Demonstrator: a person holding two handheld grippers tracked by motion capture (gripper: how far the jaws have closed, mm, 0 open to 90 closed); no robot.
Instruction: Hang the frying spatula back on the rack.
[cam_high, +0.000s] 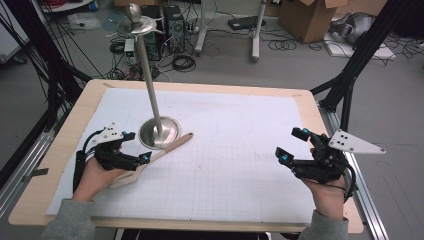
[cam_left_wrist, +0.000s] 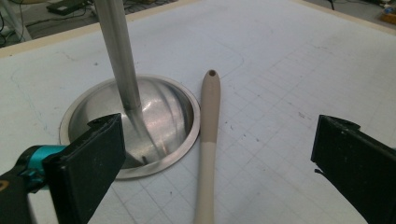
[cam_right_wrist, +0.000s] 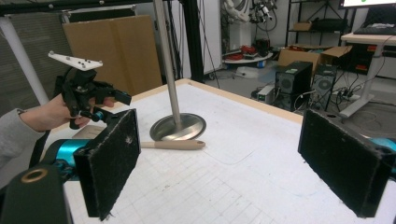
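The spoon is a long, slim wooden thing, pale beige, lying flat on the white gridded sheet at the left of the table. Its handle points away and to the right, ending in a rounded tip with a small hole through it. The upper part of the handle is a slightly darker tan, the lower part lighter. It lies just beside the round steel base of the stand, the handle running along the base's right rim, seemingly touching it, though the contact is hard to make out. The broad end lies toward the person, partly hidden in the high view.
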